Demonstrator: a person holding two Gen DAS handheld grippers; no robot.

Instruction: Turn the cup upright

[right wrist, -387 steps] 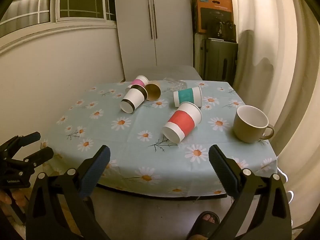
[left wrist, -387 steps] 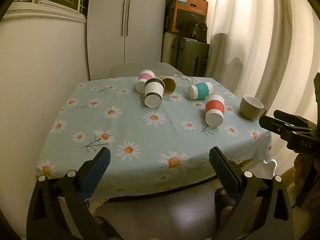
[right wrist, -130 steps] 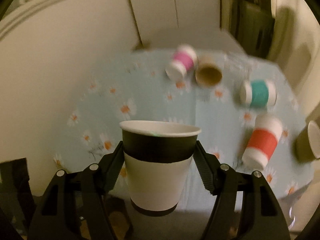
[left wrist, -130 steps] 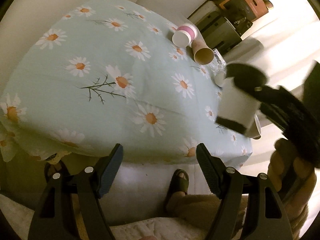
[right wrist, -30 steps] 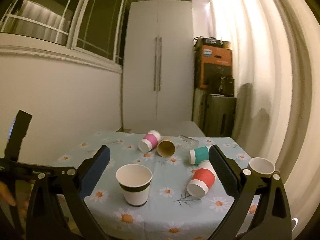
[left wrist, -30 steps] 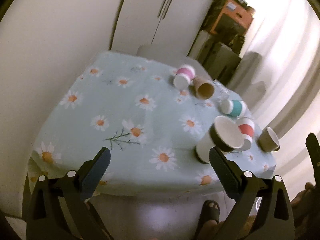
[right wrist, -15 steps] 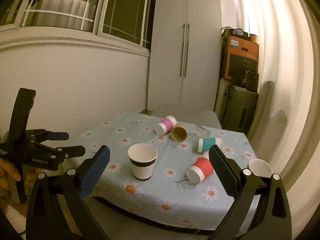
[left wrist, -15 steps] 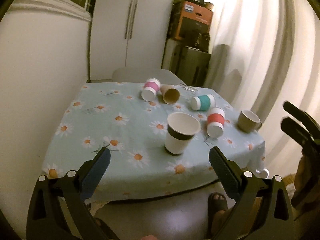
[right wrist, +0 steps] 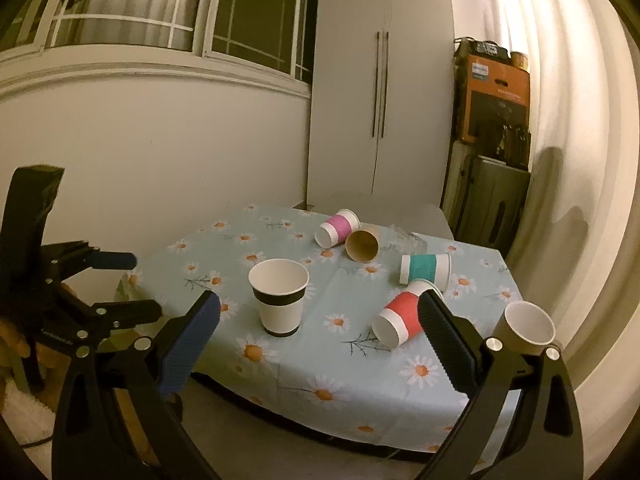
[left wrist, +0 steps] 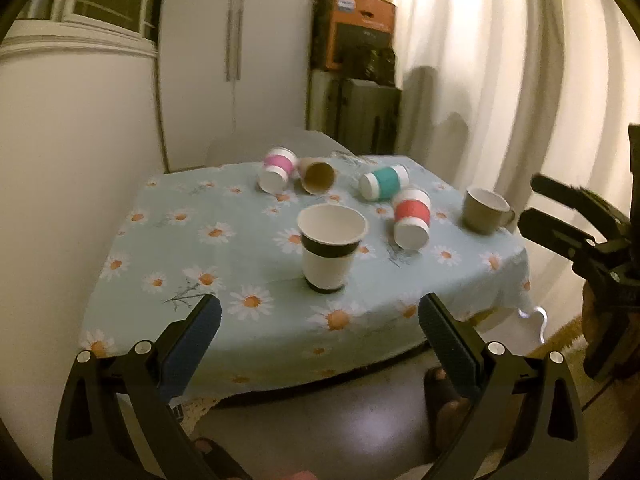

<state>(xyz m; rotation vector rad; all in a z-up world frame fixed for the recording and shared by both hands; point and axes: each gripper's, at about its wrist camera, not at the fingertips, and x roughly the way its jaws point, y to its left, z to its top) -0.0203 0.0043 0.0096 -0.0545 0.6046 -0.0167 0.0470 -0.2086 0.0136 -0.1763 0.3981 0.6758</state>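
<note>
A small counter [left wrist: 240,248] covered with a pale blue daisy cloth is seen from both wrist views, with open floor along its near edge. A white wall runs along one side and curtains hang along the other.

The left gripper [left wrist: 316,344] is held back from the near edge, its fingers [left wrist: 192,344] spread wide apart and holding nothing. The right gripper [right wrist: 318,344] is likewise held off the counter, its fingers [right wrist: 448,348] wide apart and empty. In the left wrist view the right gripper is seen well off to the side, beyond the counter's corner.

The black-banded cup [left wrist: 332,246] stands upright, mouth up, near the front edge, ahead of both grippers and clear of their fingers. Bare cloth surrounds it on all sides.

Beyond it, four paper cups lie on their sides: a red-banded cup [left wrist: 412,218] just past the upright one, a teal-banded cup [left wrist: 384,182] behind that, and a pink-banded cup [left wrist: 276,168] touching a brown cup [left wrist: 318,176] toward the far edge. A beige mug [left wrist: 484,210] stands upright near the curtain-side edge. A tall white cupboard [right wrist: 380,92] stands behind the counter.
</note>
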